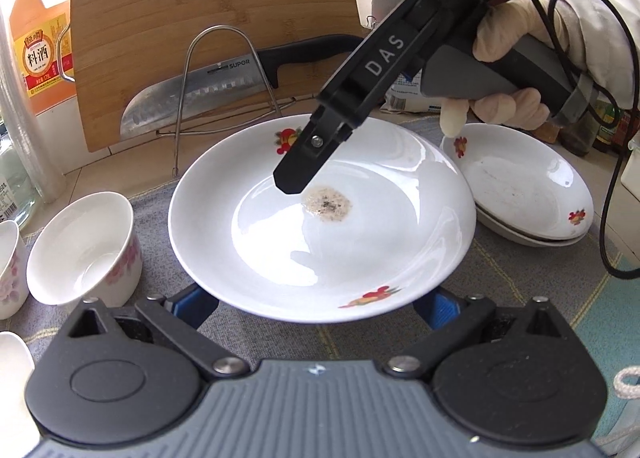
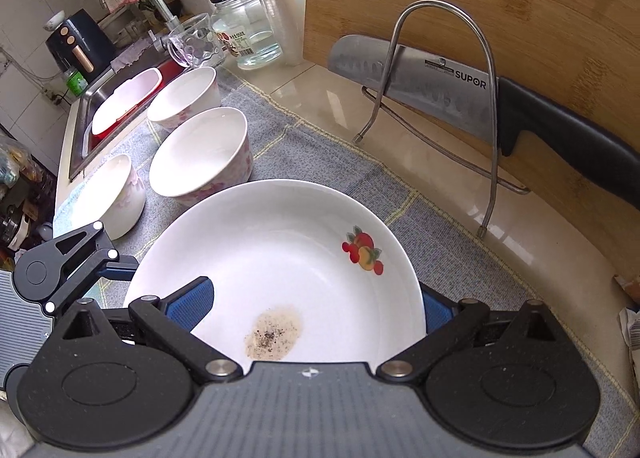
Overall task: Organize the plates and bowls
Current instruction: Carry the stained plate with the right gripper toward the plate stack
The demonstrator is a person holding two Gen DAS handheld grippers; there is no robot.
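I had the large plate point(image 1: 320, 226) sitting between my two claws on the grey mat point(image 1: 520, 270) that covered the worktop point(image 2: 320, 98). My left claw point(image 1: 320, 304) stood spread wide at the plate's near edge, one blue pad point(image 1: 440, 308) showing either side of the rim, gripping nothing as far as I could tell. My right claw point(image 2: 316, 306) came in from the opposite side, also spread, with one finger hanging over the plate's stained middle and the other outside the rim; whether any pad touched the china I could not tell. The stack of smaller plates point(image 1: 520, 186) lay just beside the big one, on the right claw's side, so I judged that arm the nearer for a move there. The flowered bowls point(image 2: 200, 154) stood close on the other side, toward the sink point(image 2: 116, 102). The wire rack point(image 2: 440, 98) with its knife point(image 2: 420, 74) and the cutting board point(image 2: 500, 18) stood behind, crowding any lift that way.
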